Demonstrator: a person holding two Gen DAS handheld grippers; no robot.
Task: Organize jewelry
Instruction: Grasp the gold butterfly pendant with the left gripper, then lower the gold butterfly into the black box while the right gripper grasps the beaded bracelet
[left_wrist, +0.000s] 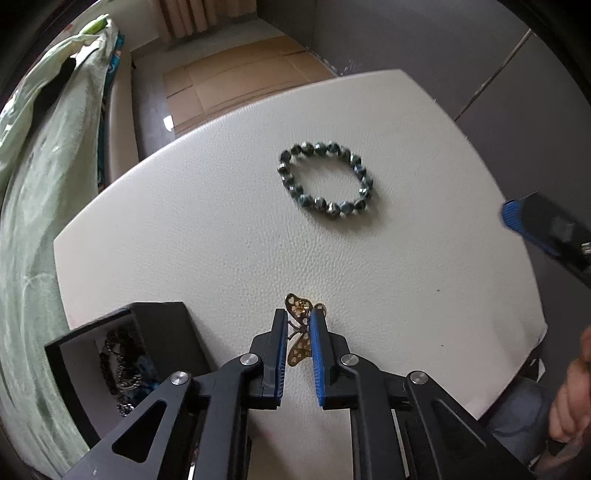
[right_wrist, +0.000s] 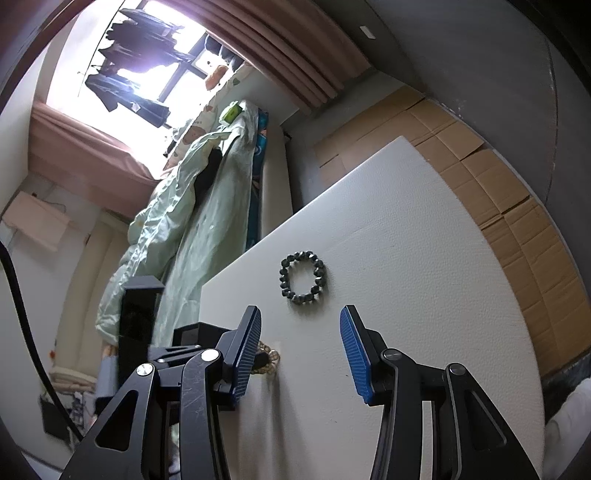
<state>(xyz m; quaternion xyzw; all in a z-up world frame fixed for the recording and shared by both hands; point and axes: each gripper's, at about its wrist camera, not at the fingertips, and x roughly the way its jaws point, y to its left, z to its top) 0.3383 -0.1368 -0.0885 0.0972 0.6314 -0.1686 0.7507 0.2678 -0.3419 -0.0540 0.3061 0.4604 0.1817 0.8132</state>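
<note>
My left gripper (left_wrist: 298, 320) is shut on a gold butterfly brooch (left_wrist: 300, 334), held just above the white table (left_wrist: 192, 229). A dark beaded bracelet (left_wrist: 325, 180) lies on the table farther ahead; it also shows in the right wrist view (right_wrist: 303, 277). An open black jewelry box (left_wrist: 122, 354) with several dark pieces inside stands at the table's near left edge. My right gripper (right_wrist: 300, 325) is open and empty, above the table short of the bracelet. Its fingertip (left_wrist: 511, 214) shows at the right edge of the left wrist view.
A pale green blanket (left_wrist: 40, 177) hangs left of the table. Flattened cardboard (left_wrist: 236, 85) lies on the floor beyond the far edge. The person's hand (left_wrist: 570, 398) is at the right.
</note>
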